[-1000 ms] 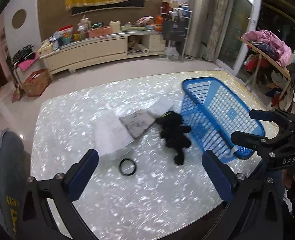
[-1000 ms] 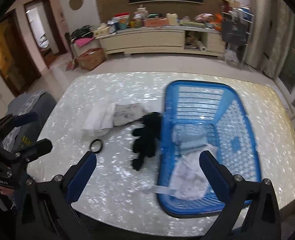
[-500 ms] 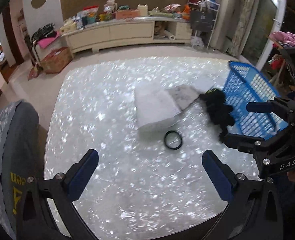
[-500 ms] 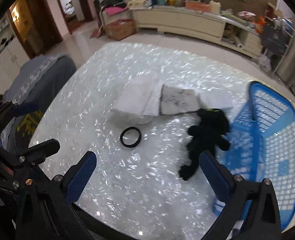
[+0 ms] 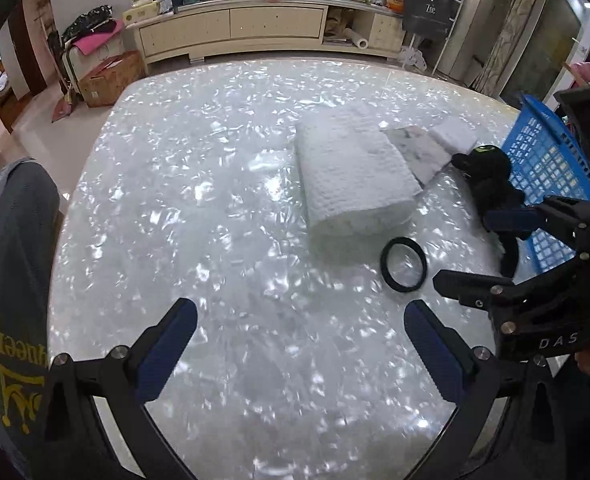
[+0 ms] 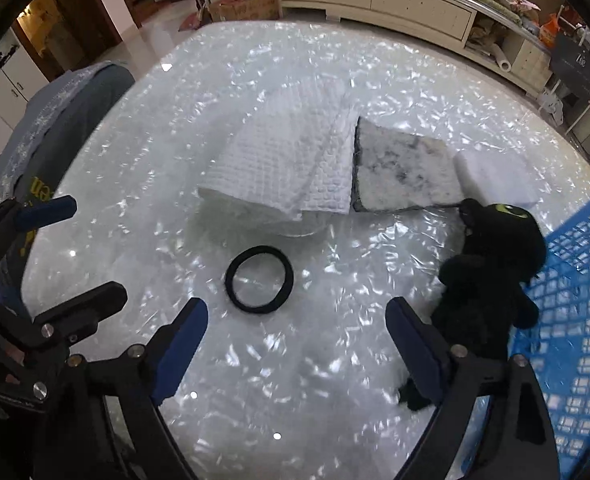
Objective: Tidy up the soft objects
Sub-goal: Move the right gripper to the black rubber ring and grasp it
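Observation:
A folded white waffle towel (image 5: 351, 176) (image 6: 291, 164) lies mid-table. Beside it lie a grey-stained cloth (image 6: 403, 172) (image 5: 419, 152) and a small white pad (image 6: 495, 178) (image 5: 453, 138). A black hair band (image 6: 259, 279) (image 5: 403, 264) lies in front of the towel. A black plush toy (image 6: 487, 276) (image 5: 491, 184) lies against the blue basket (image 6: 575, 320) (image 5: 547, 168). My left gripper (image 5: 299, 344) is open and empty above the near table. My right gripper (image 6: 295, 332) is open and empty, just short of the hair band; it also shows in the left wrist view (image 5: 479, 248).
The table (image 5: 215, 200) has a shiny pearly top. A grey chair back (image 5: 11, 264) (image 6: 67, 112) stands at its left edge. A long cabinet (image 5: 235, 28) with clutter runs along the far wall. A cardboard box (image 5: 107, 78) sits on the floor.
Both grippers have swung left and moved lower toward the table. The towel and hair band now sit nearer the centre of both views; the basket has slid to the right edge.

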Available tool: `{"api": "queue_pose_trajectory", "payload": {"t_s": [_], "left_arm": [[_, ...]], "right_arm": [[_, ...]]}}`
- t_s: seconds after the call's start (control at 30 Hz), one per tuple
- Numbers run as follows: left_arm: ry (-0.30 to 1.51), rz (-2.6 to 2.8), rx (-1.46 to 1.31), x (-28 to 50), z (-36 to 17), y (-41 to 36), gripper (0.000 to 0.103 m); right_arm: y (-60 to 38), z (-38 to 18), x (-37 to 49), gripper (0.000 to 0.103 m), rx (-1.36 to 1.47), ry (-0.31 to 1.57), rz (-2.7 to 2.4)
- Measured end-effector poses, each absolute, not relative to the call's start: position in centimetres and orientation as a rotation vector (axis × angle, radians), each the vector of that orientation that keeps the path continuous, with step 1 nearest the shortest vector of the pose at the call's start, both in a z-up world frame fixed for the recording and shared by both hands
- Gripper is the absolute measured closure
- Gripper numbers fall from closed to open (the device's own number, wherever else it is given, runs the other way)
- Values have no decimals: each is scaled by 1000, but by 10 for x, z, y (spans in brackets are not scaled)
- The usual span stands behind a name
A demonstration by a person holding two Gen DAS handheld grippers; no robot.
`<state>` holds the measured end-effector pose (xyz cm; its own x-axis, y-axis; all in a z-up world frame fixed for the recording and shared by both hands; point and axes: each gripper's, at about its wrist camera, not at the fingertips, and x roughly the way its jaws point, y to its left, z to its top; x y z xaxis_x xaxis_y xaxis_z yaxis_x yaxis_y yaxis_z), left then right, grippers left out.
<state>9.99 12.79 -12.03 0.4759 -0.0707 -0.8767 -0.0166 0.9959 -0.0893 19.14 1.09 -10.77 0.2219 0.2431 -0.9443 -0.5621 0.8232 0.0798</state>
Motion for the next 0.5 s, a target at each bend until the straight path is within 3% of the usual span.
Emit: {"api": "queue_pose_trajectory", "payload": {"t_s": [0.17,0.4,0.5], "left_arm": [[1092,-50,-102,113,-135,134,0],[1079,-50,-101,114,-140,142,0],[1044,-35,-76,112,-136,142,0]], "right_arm": [[22,-127,206,24,-335,1248,569],[31,-140,211,59,-376,1241,570],[31,-139,210,78,-373,1235,576]]}}
